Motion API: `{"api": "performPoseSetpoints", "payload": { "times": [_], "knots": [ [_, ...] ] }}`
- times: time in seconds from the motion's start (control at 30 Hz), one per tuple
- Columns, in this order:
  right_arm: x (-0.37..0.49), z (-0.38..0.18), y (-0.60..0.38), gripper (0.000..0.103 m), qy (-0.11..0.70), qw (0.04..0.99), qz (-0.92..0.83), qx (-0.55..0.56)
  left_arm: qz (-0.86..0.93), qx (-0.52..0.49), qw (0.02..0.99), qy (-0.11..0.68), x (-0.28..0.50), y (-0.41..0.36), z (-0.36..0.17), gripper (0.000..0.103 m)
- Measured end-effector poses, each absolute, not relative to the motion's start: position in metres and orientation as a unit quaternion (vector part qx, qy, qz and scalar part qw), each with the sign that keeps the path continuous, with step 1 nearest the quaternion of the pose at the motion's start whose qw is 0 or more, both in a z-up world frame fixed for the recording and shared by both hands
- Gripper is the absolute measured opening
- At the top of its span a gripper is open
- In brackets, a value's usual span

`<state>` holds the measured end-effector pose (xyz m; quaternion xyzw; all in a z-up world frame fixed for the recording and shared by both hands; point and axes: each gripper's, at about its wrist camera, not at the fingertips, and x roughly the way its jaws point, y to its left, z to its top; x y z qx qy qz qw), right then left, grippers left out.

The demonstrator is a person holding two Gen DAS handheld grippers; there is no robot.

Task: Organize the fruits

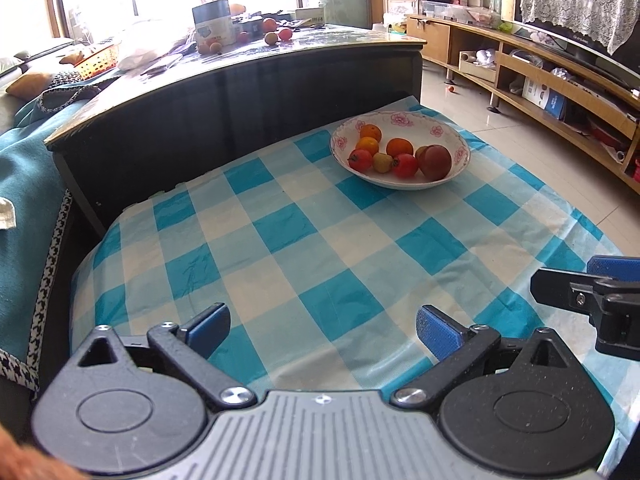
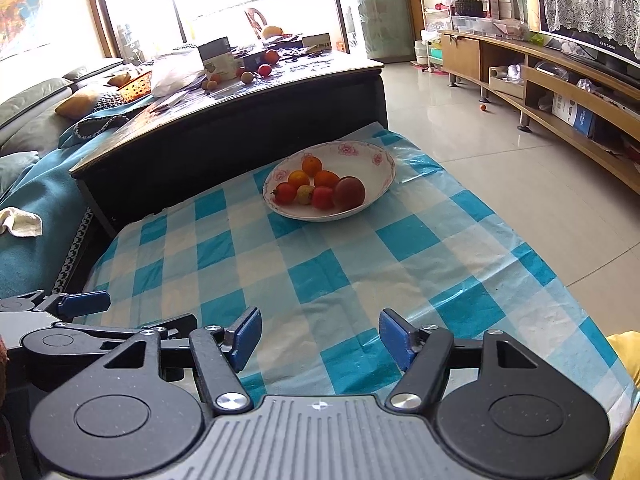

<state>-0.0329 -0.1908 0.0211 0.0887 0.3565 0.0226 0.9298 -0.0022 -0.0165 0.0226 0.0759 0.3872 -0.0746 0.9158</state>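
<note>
A white bowl with pink flowers (image 1: 452, 130) (image 2: 376, 160) stands at the far end of the blue checked tablecloth (image 1: 320, 240) (image 2: 320, 260). It holds several fruits: small oranges (image 1: 399, 147) (image 2: 312, 165), red tomatoes (image 1: 360, 160) (image 2: 285, 193), a pale yellow fruit (image 1: 382, 162) (image 2: 305, 194) and a dark red round fruit (image 1: 435, 161) (image 2: 349, 191). My left gripper (image 1: 322, 330) is open and empty over the cloth's near part. My right gripper (image 2: 320, 338) is open and empty beside it; one of its fingers (image 1: 560, 284) shows at the right of the left wrist view.
A dark higher table (image 1: 240, 92) (image 2: 240, 120) stands behind the cloth, with loose fruits (image 1: 276, 34) (image 2: 264, 69), a box and bags on it. A teal-covered sofa (image 1: 24, 168) is to the left. A wooden TV bench (image 1: 540, 68) (image 2: 560, 80) and tiled floor are to the right.
</note>
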Motion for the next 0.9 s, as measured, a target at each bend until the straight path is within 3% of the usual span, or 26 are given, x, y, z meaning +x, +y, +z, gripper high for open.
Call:
{"api": "performPoseSetpoints", "payload": {
  "times": [0.9],
  "knots": [
    [-0.064, 0.020, -0.185, 0.062, 0.356, 0.931, 0.022, 0.078, -0.073, 0.060, 0.912, 0.399, -0.029, -0.013, 0.017, 0.103]
  ]
}}
